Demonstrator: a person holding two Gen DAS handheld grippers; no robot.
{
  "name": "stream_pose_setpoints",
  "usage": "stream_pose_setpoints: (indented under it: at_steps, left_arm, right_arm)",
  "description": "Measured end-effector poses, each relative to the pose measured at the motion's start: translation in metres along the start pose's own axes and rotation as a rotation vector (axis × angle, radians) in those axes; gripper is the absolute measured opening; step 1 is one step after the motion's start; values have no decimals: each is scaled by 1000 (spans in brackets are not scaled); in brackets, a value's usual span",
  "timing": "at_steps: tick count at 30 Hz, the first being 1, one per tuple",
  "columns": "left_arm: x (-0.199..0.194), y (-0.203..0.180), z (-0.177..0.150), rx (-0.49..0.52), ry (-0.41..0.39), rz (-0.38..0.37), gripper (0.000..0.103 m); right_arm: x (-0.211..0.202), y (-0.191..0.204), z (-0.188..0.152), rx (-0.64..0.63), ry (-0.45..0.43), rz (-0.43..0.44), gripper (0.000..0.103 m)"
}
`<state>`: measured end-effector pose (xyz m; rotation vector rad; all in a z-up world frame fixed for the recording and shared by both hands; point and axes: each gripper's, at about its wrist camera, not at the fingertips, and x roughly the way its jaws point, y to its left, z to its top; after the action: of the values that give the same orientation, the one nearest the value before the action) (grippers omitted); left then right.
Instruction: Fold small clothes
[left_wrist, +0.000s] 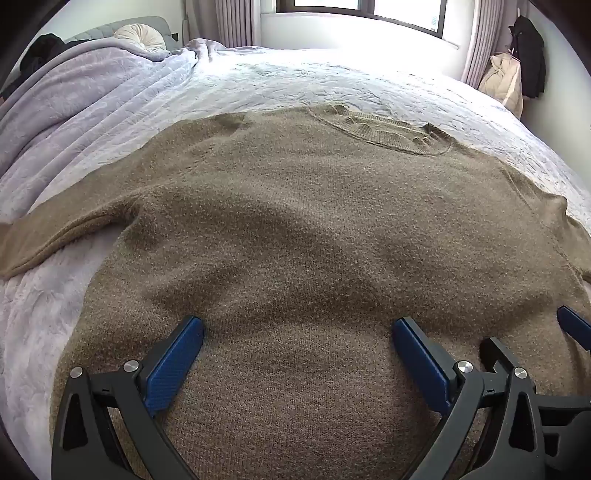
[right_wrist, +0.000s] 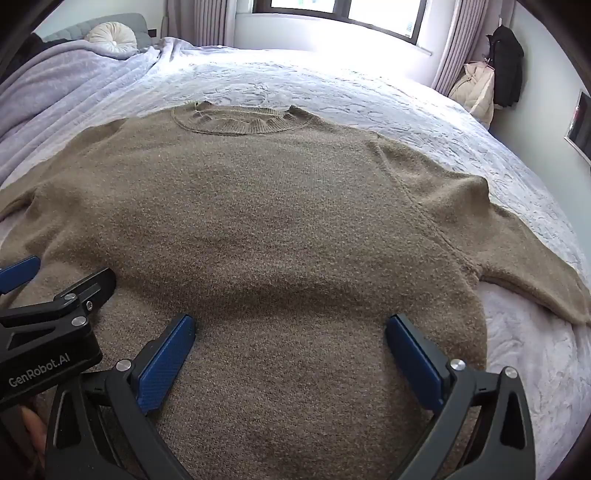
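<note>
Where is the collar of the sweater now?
The collar is at the sweater's far edge on the bed, toward the window: upper right in the left wrist view, upper left in the right.

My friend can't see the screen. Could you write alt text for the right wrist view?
A brown knitted sweater lies spread flat on a pale quilted bed, neckline toward the window. The right tool hangs open over its lower part, holding nothing; the left tool shows at the left edge.

Both wrist views tilt down, close over the sweater (left_wrist: 295, 229) (shared), facing the window (right_wrist: 343, 7).
</note>
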<state>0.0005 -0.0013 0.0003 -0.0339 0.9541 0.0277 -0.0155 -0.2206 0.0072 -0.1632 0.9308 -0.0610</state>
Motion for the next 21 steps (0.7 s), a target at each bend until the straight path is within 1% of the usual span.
stream_pose_setpoints:
  at_steps: [5,7,9,16,17,21]
  left_arm:
    - [2,-1,1,5,6,15,103]
    - [3,-2,2,10,6,26,103]
    - [2,-2,1,4,9,16,103]
    - [2,-5,-1,-1,5,20,103]
    - [1,-6,-2,7,16,29,103]
    - [2,-6,-2,6,22,28,103]
  right_arm:
    - [-1,-3,-3,-3,0,-3,103]
    - [3,-4,2,-3,8,-3,103]
    - [1,-5,0,-5,8,-5,103]
    - [3,-3,1,-5,6,-4,103]
    - [2,1,-1,-14,6,-16,103]
    - [3,1,-1,-13,5,-14,103]
